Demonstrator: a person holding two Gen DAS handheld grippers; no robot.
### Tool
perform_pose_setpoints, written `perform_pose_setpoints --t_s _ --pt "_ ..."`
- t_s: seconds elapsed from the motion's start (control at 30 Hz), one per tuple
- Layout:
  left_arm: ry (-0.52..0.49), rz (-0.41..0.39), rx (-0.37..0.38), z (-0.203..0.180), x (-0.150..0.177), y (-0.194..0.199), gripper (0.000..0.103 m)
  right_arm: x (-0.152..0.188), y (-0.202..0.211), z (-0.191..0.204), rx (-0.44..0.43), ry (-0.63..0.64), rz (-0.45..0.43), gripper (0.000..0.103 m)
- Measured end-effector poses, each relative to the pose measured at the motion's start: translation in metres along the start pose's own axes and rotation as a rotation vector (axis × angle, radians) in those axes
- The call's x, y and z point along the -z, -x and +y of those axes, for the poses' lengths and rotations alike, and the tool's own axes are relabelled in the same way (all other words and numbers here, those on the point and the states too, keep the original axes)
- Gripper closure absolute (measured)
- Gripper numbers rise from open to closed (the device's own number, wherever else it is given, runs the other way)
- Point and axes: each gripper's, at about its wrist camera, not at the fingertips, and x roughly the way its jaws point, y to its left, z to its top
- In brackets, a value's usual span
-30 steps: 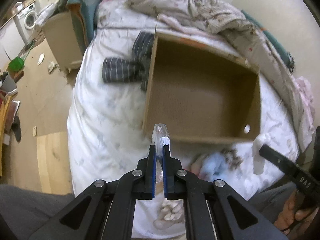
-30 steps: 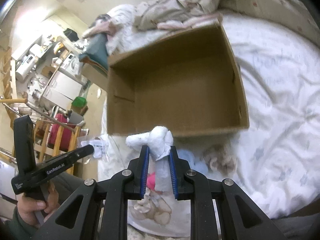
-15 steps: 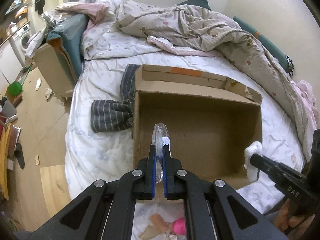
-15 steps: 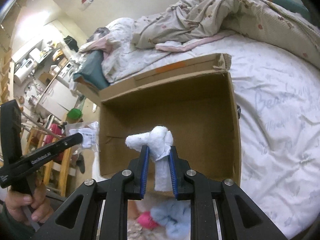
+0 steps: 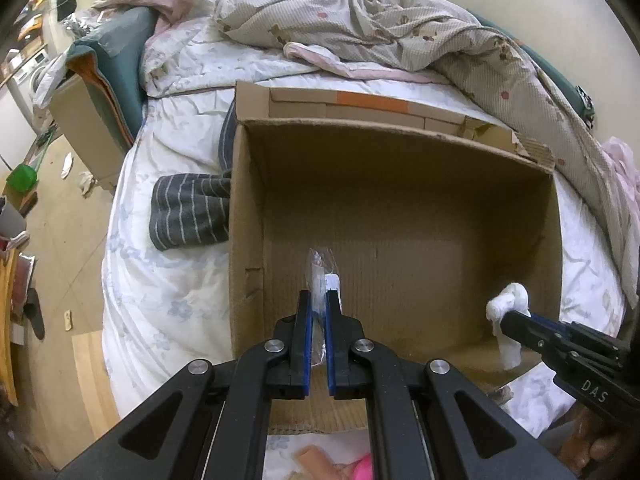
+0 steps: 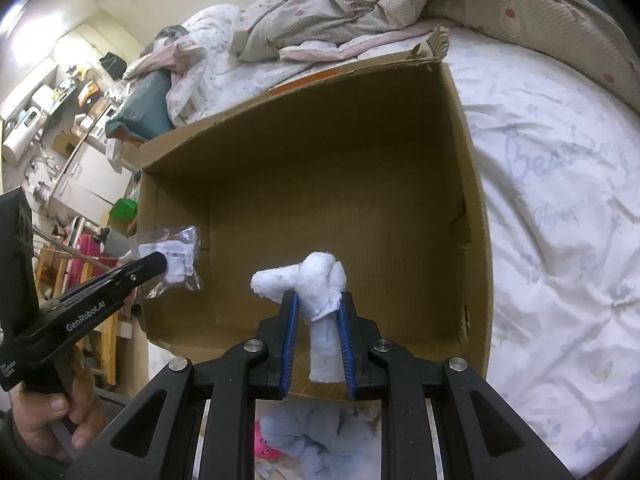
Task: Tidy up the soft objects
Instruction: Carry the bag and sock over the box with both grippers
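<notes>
An open, empty cardboard box (image 5: pixel 400 208) (image 6: pixel 320 184) stands on the bed. My left gripper (image 5: pixel 318 300) is shut on a clear plastic packet (image 5: pixel 320 276) with a white label, held over the box's near left part; the packet also shows in the right wrist view (image 6: pixel 172 258). My right gripper (image 6: pixel 318 300) is shut on a white rolled soft cloth (image 6: pixel 320 288), held over the box's near edge; the cloth also shows in the left wrist view (image 5: pixel 508 312).
A grey striped garment (image 5: pixel 192 212) lies left of the box. A rumpled quilt (image 5: pixel 400 32) covers the bed's far side. Soft toys, blue (image 6: pixel 320 436) and pink (image 6: pixel 264 446), lie on the sheet below the grippers. The floor and a second box (image 5: pixel 80 120) are at left.
Both grippers have moved forward over the box with their loads. The box now fills the views, and the toys have dropped to the bottom edge.
</notes>
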Motion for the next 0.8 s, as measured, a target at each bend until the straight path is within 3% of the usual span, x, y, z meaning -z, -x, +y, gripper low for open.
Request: perform_pose_setpoints --t_s 0.33,0.8 --pt "0.003 0.033 0.013 -0.003 0.003 -0.008 0.098 0.003 -0.016 -0.003 0.022 -0.014 0.060 0.082" --pt "0.001 0.047 0.014 -0.003 0.003 -0.012 0.098 0.000 -0.023 -0.003 0.028 -0.027 0.080 0.082"
